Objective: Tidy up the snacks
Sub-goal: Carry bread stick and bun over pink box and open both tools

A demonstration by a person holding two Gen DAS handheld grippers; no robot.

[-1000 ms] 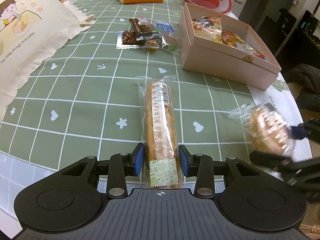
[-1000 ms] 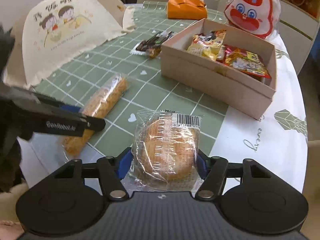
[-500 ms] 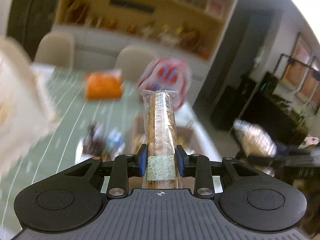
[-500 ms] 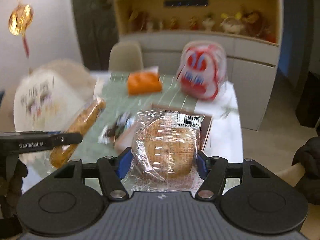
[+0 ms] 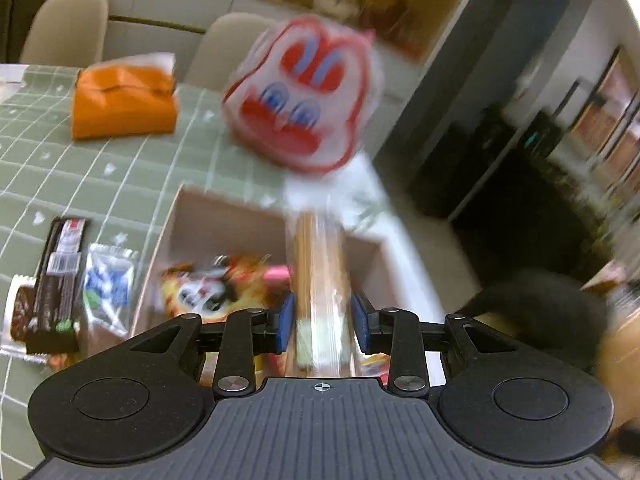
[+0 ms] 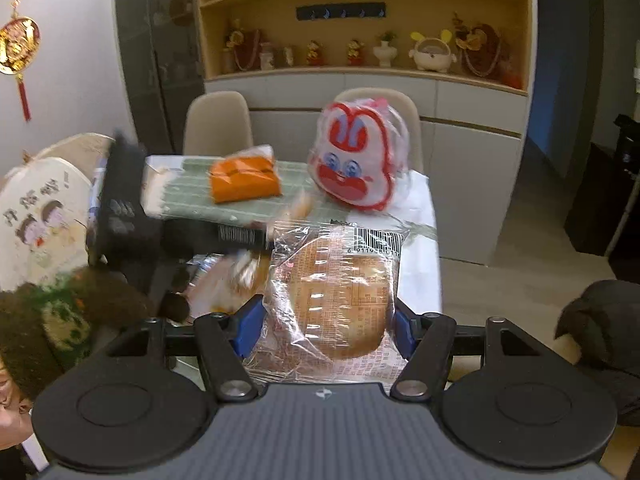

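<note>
While the left gripper (image 5: 322, 322) clamps the long biscuit pack (image 5: 320, 280) above the pink box (image 5: 224, 220), step in hand: carry-to-box. Right gripper (image 6: 322, 326) grips the round bread packet (image 6: 334, 292), aloft. Next: lower, release inside without crowding.

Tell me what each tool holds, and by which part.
Left tool: long biscuit pack, gripped at its near end. Right tool: round bread packet, gripped across its lower sides.
</note>
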